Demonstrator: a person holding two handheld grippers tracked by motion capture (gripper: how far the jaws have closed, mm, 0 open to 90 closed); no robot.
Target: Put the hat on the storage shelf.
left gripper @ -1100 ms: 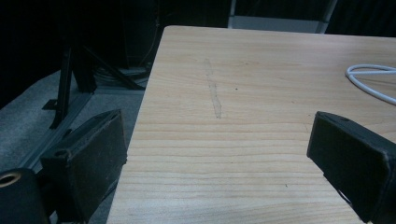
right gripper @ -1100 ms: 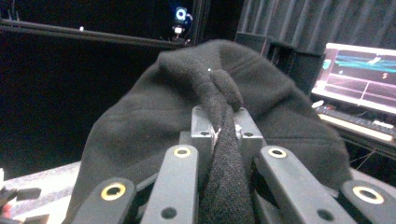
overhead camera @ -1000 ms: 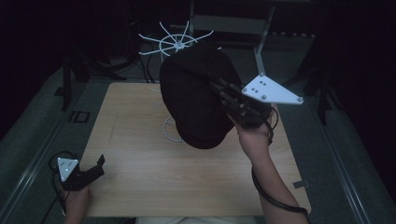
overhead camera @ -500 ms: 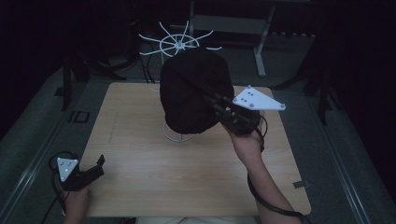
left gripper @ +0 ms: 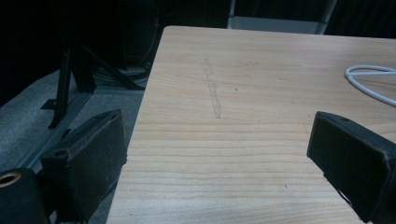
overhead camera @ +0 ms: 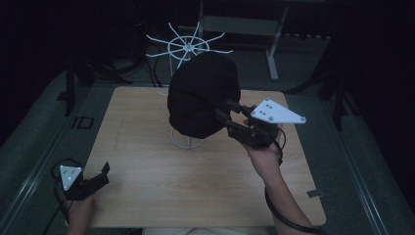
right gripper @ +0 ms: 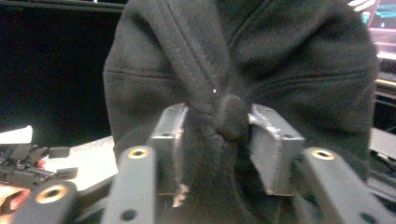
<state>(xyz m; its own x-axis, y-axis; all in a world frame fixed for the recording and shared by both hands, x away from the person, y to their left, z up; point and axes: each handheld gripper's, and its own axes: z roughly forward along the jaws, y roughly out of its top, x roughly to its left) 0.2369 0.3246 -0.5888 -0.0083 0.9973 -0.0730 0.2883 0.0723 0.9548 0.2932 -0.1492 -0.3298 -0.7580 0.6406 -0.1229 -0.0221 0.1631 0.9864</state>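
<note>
Your right tool [overhead camera: 222, 113] was closed on a fold of the black fleece hat [overhead camera: 203, 95], and you held the hat up above the middle of the wooden worktop [overhead camera: 161, 186]. In the right gripper view the two jaws pinched a thick bunch of the dark cloth [right gripper: 219, 126] between them, and the rest of the hat rose above the jaws. Under the hat, in the high view, a white wire ring [overhead camera: 187, 143] lay on the worktop; whether the hat touched the stand there, I cannot tell. Behind the far edge of the worktop stood a white wire rack [overhead camera: 187, 47] with thin spokes going out from its center.

Your left tool [overhead camera: 103, 175] rested near the front left corner of the worktop, well apart from the hat. Its jaws stood wide and held nothing; in the left gripper view bare wood [left gripper: 243, 121] showed between them, and a part of the white ring [left gripper: 371, 84] was at the right side.
</note>
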